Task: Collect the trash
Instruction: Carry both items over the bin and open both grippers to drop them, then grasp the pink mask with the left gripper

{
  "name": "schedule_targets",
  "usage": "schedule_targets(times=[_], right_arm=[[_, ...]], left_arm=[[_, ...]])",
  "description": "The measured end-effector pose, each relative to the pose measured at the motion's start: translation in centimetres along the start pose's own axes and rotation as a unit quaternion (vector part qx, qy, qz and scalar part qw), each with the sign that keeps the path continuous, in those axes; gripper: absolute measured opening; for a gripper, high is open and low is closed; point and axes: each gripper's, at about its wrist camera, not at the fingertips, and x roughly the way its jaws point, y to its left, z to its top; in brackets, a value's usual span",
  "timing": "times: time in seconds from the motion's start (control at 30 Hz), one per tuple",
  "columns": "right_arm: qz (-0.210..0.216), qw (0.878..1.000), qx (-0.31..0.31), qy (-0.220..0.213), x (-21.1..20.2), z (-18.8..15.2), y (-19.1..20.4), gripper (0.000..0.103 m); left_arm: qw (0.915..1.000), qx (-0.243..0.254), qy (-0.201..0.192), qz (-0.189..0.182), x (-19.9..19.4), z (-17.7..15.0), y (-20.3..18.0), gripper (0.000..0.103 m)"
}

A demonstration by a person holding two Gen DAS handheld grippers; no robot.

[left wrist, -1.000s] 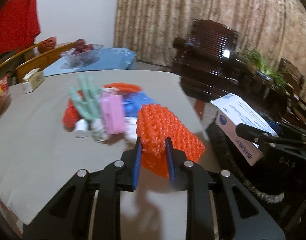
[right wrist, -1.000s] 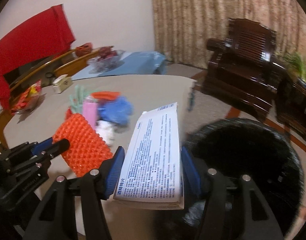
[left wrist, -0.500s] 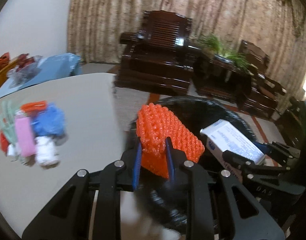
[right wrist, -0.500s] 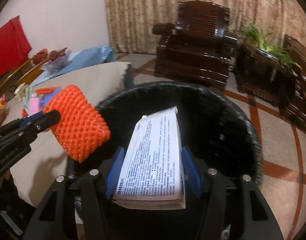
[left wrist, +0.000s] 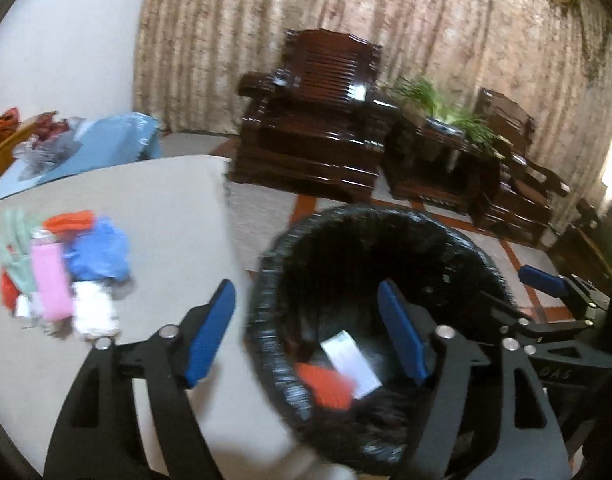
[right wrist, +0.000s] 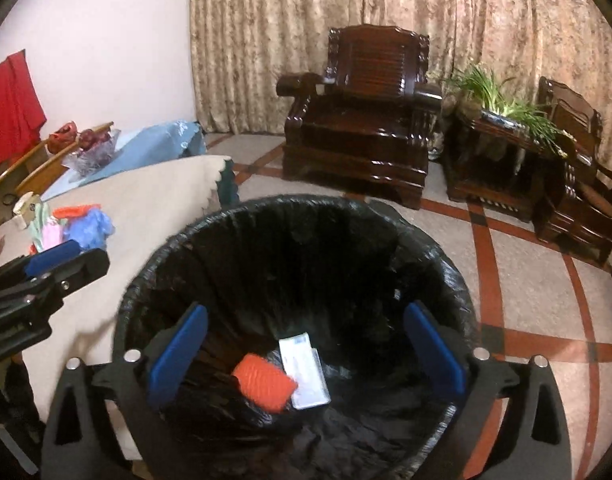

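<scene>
A bin lined with a black bag [left wrist: 482, 256] [right wrist: 386, 224] stands beside the table. At its bottom lie the orange foam net [left wrist: 326, 386] [right wrist: 264, 381] and the white printed box [left wrist: 350, 358] [right wrist: 303, 372], side by side. My left gripper [left wrist: 306, 332] hangs over the bin's left rim, its jaws opening with nothing between them. My right gripper [right wrist: 306, 354] is above the bin's mouth, its jaws also opening and empty. A heap of trash [left wrist: 61, 268] [right wrist: 71, 226], pink, blue, orange, green and white pieces, lies on the beige table [left wrist: 153, 200] [right wrist: 153, 192].
Dark wooden armchairs [right wrist: 362, 120] and a side table with a green plant [right wrist: 502, 108] stand by the curtain. A glass fruit bowl [right wrist: 93, 152] sits on a blue cloth at the table's far side. Tiled floor [right wrist: 518, 280] lies right of the bin.
Both grippers swung from the table to above the bin, then their jaws spread. The orange net and the white box dropped out and now lie at the bin's bottom.
</scene>
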Motion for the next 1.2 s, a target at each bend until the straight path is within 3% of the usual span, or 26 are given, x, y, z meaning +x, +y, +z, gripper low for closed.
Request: schedule_targets(times=[0.2,0.4,0.53,0.77,1.07,1.2], right_arm=[[0.049,0.998,-0.029,-0.014,1.0,1.1,5.2,0.097],[0.105,0.992,-0.070,-0.024,2.6,2.3,11.6,0.097],[0.135,0.986,-0.095,-0.024,4.1,2.8,15.8,0.097],[0.143,0.982,-0.121,-0.011,7.1,2.9,20.1,0.097],[0.132,0.983,-0.126,-0.009,9.1,3.8,20.4,0.096],[0.129,0.984,-0.126,-0.006,9.6,3.9,20.3,0.096]], left_arm=[[0.9968,-0.024,-0.021,0.073,-3.2,-0.6,5.4,0.079],[0.9846,-0.065,-0.029,0.160,-6.1,-1.2,12.0,0.079],[0.9763,-0.086,-0.030,0.196,-7.2,-1.3,15.4,0.079],[0.9734,-0.102,-0.026,0.204,-6.1,-1.0,18.8,0.073],[0.9755,-0.107,-0.004,0.192,-0.9,-0.7,19.8,0.062],[0.9756,-0.107,0.009,0.191,1.0,-0.5,20.2,0.046]])
